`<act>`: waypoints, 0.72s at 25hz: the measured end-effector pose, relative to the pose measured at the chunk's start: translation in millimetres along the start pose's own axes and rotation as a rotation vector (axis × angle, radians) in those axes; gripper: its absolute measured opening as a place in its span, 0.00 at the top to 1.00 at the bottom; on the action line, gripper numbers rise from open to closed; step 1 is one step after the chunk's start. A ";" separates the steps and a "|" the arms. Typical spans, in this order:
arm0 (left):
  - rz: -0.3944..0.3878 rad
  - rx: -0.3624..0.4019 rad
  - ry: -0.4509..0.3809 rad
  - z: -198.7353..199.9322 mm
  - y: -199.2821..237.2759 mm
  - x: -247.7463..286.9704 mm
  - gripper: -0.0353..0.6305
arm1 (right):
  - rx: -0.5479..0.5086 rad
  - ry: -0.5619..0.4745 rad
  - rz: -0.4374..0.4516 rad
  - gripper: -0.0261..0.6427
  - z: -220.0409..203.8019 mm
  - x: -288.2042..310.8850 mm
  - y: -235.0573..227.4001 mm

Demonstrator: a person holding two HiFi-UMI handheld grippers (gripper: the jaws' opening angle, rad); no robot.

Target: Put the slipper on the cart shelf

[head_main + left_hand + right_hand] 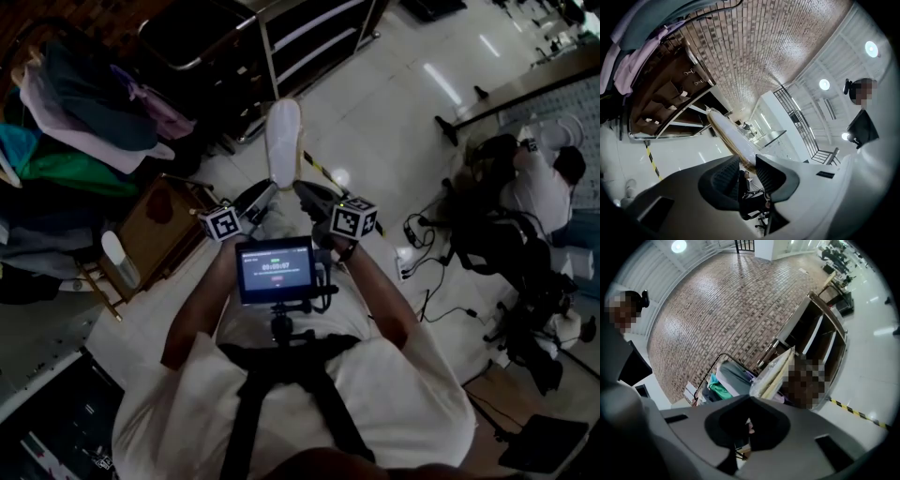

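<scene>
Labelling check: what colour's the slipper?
The slipper is white; head view shows it best.

The right tongs (pixel 750 398) pinch the wrapped slipper (pixel 776 373); brick wall (pixel 717 301) behind; clothes rack (pixel 723 380) beside.

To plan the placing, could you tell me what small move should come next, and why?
Probably carry the slipper on toward the cart: it is off the floor, one end between the jaws of the left gripper, and the shelves lie ahead beyond it.
</scene>
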State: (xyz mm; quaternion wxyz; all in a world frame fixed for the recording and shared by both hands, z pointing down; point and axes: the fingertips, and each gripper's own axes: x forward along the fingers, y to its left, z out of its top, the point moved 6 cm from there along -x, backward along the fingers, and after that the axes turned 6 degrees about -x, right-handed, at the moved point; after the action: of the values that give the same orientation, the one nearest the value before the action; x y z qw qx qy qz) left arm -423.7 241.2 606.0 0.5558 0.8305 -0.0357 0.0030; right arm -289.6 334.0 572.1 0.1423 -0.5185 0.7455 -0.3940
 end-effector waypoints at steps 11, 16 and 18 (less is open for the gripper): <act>-0.079 0.001 0.125 41.7 42.2 119.3 0.80 | -0.001 -0.054 -0.096 0.95 74.6 2.9 -83.1; -0.076 0.051 0.182 77.8 61.0 187.2 0.80 | 0.014 -0.067 -0.137 0.95 126.2 10.7 -133.1; -0.076 0.047 0.191 93.5 67.2 213.5 0.80 | 0.012 -0.066 -0.148 0.95 148.3 17.0 -153.0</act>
State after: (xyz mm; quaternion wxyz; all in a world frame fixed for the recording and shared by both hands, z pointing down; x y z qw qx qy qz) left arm -218.2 117.4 641.9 0.5367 0.8400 0.0490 0.0621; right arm -103.6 230.4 591.7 0.1405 -0.5839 0.6976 -0.3907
